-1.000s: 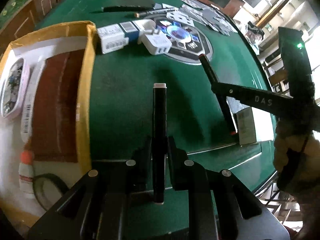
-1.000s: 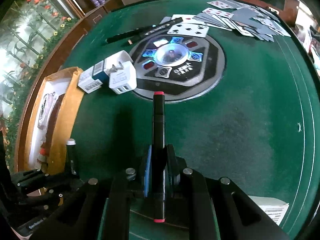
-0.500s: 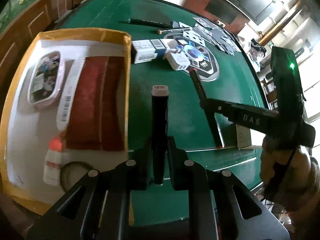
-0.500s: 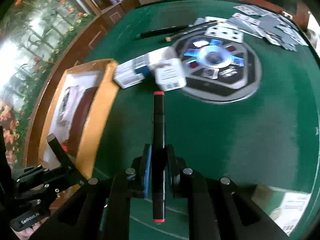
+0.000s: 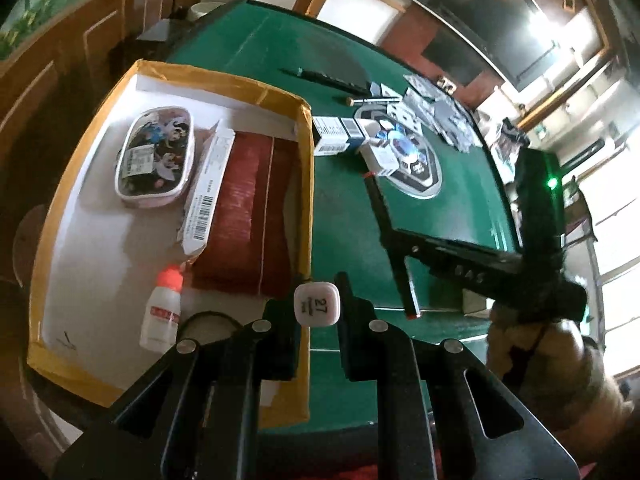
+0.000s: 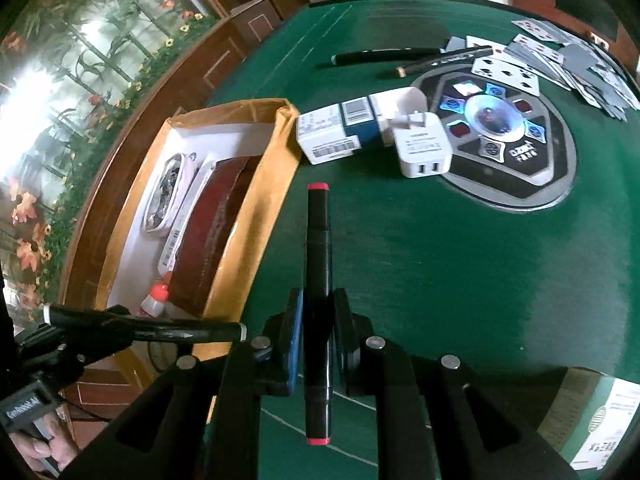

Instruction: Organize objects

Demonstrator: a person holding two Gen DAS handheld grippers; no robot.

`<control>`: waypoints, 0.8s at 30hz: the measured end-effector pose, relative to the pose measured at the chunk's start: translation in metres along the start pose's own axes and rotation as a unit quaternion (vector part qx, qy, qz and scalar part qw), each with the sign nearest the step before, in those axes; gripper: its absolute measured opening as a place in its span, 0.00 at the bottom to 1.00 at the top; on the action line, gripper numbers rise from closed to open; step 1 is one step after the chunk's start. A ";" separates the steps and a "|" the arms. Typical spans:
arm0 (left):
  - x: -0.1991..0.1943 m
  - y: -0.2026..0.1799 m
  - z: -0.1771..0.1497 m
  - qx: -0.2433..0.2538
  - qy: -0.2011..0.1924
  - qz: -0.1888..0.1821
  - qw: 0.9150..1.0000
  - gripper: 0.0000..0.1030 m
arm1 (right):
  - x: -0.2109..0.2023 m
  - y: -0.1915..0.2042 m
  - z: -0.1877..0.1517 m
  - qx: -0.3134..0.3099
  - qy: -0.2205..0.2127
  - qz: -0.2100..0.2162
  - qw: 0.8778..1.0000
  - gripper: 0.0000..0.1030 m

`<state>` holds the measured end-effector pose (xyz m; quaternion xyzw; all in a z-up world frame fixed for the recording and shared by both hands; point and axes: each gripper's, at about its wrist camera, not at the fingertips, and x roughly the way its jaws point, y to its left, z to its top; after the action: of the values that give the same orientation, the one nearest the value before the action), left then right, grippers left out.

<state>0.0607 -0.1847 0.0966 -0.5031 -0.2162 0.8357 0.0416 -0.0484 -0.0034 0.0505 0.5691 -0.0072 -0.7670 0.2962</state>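
My left gripper [image 5: 318,316] is shut on a black marker with a white cap [image 5: 317,304] marked 27, seen end-on, over the near right edge of the yellow cardboard box [image 5: 80,152]. In the right wrist view that marker [image 6: 144,326] lies level above the box's near corner. My right gripper [image 6: 318,312] is shut on a black marker with red ends [image 6: 318,264], held over the green table [image 6: 440,260] just right of the box [image 6: 256,208]. It also shows in the left wrist view [image 5: 390,240].
The box holds a pencil case [image 5: 154,156], a red book [image 5: 248,216], a white barcoded carton [image 5: 208,192], a small glue bottle [image 5: 162,312] and a tape roll. On the table lie a white charger [image 6: 420,148], a white-blue carton [image 6: 336,128], two pens [image 6: 384,56], playing cards [image 6: 560,64], another carton [image 6: 600,416].
My left gripper has moved left and tilted up, so its marker now points at the camera over the box edge. My right gripper has followed left, closer to the box.
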 end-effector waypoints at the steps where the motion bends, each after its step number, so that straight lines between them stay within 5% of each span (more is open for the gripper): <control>1: -0.002 0.001 0.000 -0.002 -0.003 -0.002 1.000 0.14 | 0.001 0.002 0.000 -0.001 0.000 0.001 1.000 0.12; 10: -0.042 0.012 0.004 -0.016 -0.034 -0.023 0.999 0.14 | -0.001 0.024 0.009 -0.013 -0.008 0.011 1.000 0.12; 16: -0.050 0.033 0.003 -0.029 -0.036 -0.006 0.999 0.14 | -0.001 0.042 0.017 -0.028 -0.011 0.022 0.999 0.12; 20: -0.043 0.034 0.000 -0.022 -0.013 -0.007 1.000 0.14 | 0.001 0.052 0.022 -0.038 -0.013 0.023 0.999 0.12; 24: -0.019 0.001 -0.004 0.054 0.048 -0.026 0.997 0.14 | -0.007 0.045 0.025 -0.033 -0.023 0.016 0.999 0.12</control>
<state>0.0735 -0.1894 0.1103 -0.5335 -0.1817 0.8198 0.1011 -0.0494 -0.0453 0.0814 0.5409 0.0017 -0.7750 0.3269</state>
